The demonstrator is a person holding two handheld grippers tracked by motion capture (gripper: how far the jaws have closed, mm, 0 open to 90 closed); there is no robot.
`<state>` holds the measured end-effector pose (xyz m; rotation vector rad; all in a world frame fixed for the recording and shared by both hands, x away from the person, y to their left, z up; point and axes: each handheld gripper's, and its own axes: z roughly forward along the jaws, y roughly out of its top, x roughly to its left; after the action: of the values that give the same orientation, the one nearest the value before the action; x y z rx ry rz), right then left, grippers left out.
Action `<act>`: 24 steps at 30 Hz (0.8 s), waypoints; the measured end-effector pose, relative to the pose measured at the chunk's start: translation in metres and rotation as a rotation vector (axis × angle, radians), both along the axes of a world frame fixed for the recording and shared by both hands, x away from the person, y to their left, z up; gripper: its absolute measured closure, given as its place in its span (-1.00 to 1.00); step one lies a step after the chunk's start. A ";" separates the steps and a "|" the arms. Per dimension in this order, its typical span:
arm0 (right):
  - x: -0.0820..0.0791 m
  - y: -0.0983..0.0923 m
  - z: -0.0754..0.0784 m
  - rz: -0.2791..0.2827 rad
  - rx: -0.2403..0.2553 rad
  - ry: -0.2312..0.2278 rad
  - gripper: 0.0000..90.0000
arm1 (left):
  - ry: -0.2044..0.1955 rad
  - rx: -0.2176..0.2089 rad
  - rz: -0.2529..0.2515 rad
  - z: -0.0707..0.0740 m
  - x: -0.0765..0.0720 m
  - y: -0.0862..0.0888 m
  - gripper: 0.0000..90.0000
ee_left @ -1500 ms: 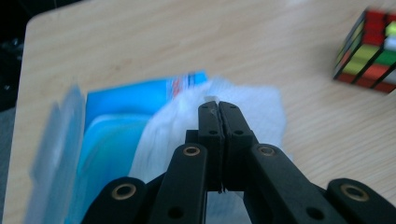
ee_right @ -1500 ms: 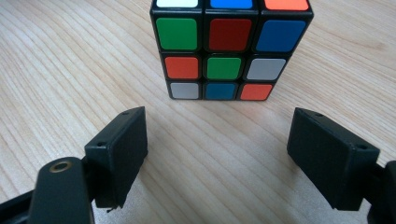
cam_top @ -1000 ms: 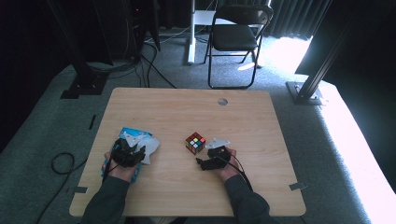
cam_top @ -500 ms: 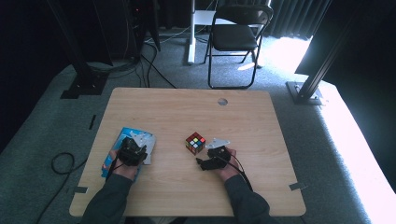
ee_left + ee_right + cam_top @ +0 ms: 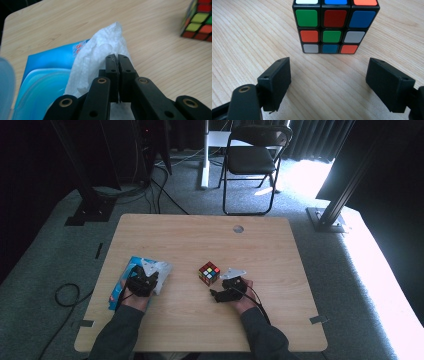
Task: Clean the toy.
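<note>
Since a second ago, the left gripper (image 5: 145, 279) has slid a little and its jaws have just been closing. From above, it sits over the blue wipe pack (image 5: 125, 280) on the table (image 5: 260, 240). In the left gripper view, its jaws pinch the white wipe (image 5: 100, 52) tight, though the pinched bit is mostly hidden. In the right gripper view, the right gripper (image 5: 328, 75) gapes wide and empty just before the cube (image 5: 332, 27). The grab looks done; next is probably a gentle pull up.

The high view looks forward and down on the whole tabletop (image 5: 200, 235) from above the person's side. Both gripper views sit low and close, sharing the puzzle cube (image 5: 209, 273) (image 5: 198, 20) (image 5: 334, 25).
</note>
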<state>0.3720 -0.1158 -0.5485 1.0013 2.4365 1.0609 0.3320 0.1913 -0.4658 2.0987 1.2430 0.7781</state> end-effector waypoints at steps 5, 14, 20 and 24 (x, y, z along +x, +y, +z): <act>0.000 0.000 0.000 0.000 0.000 0.000 -0.56 | -0.022 -0.034 -0.028 0.005 -0.003 -0.004 0.96; 0.000 0.000 0.000 0.000 0.000 0.000 -0.56 | -0.023 -0.052 -0.055 0.005 -0.003 -0.013 0.96; 0.000 0.000 0.000 0.000 0.001 0.000 -0.56 | -0.022 -0.064 -0.067 0.004 -0.002 -0.019 0.96; 0.000 0.000 0.000 0.000 0.001 0.000 -0.56 | -0.023 -0.067 -0.072 0.004 -0.003 -0.021 0.96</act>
<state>0.3720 -0.1158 -0.5485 1.0022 2.4364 1.0617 0.3291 0.1705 -0.4619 2.0627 1.1590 0.7174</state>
